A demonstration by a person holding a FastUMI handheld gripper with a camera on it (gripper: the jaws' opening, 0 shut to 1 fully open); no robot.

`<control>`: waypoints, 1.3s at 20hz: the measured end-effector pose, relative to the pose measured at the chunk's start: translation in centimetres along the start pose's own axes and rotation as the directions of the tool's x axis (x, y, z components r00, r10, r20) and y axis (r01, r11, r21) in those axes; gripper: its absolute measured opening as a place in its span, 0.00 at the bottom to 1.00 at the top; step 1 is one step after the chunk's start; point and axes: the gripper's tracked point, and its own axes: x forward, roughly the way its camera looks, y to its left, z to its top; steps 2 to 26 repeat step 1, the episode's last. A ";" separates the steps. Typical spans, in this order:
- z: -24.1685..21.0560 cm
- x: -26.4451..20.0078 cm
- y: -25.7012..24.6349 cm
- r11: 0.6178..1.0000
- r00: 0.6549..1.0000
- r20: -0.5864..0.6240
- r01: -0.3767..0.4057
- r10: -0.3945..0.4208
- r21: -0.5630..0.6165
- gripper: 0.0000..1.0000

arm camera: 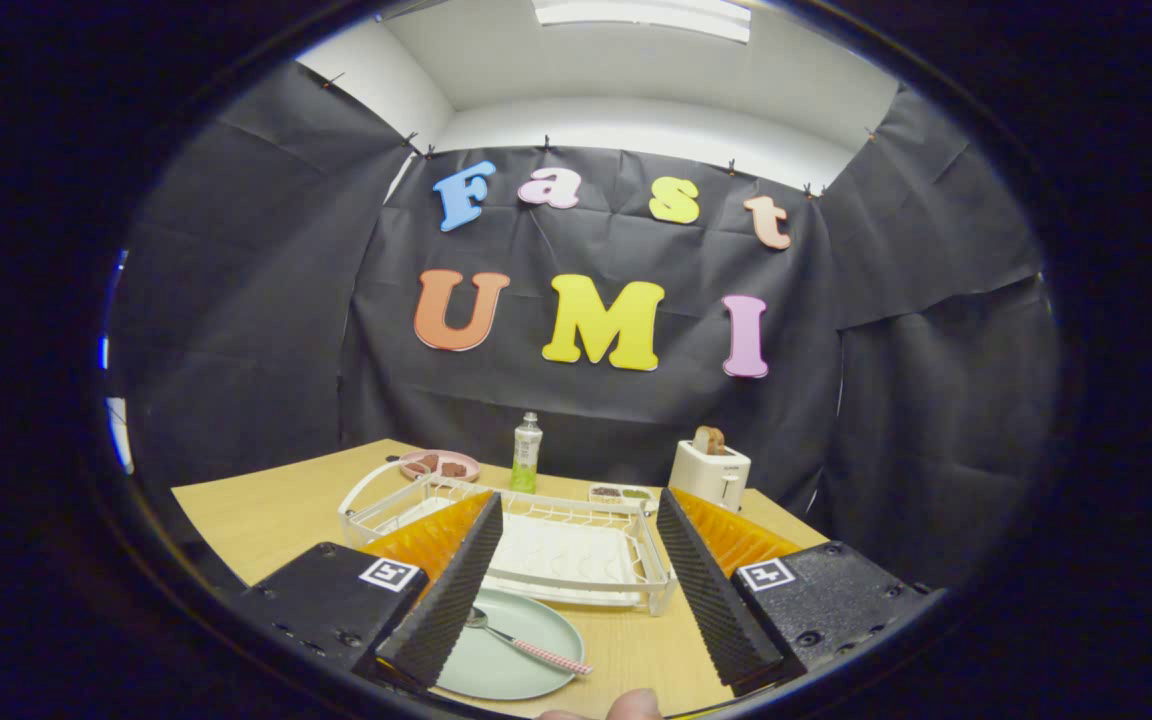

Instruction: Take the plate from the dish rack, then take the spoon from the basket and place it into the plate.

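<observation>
1. Lower centre: the gripper (576, 575), fingers spread apart, holds nothing.
2. Lower left: the checked-handled metal spoon (526, 640) lies on the round pale-green plate (496, 665) before the white wire dish rack (576, 545).
3. Risk: nudging the plate could roll the spoon off.

My gripper (576, 590) fingers stand wide apart, gripping nothing; the left finger (446, 590) covers the left edge of the plate (516, 655) and the spoon (526, 640) bowl's near side. The plate's lower rim is cut off at bottom centre. A fingertip (633, 705) shows there, the rest out of frame. The small tray (622, 493) contents beyond the dish rack (556, 545) are too small to identify. The dish rack's left portion sits behind my left finger.
</observation>
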 end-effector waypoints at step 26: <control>0.0 0.0 0.4 1.000 1.000 0.001 -0.006 0.006 0.002 1.00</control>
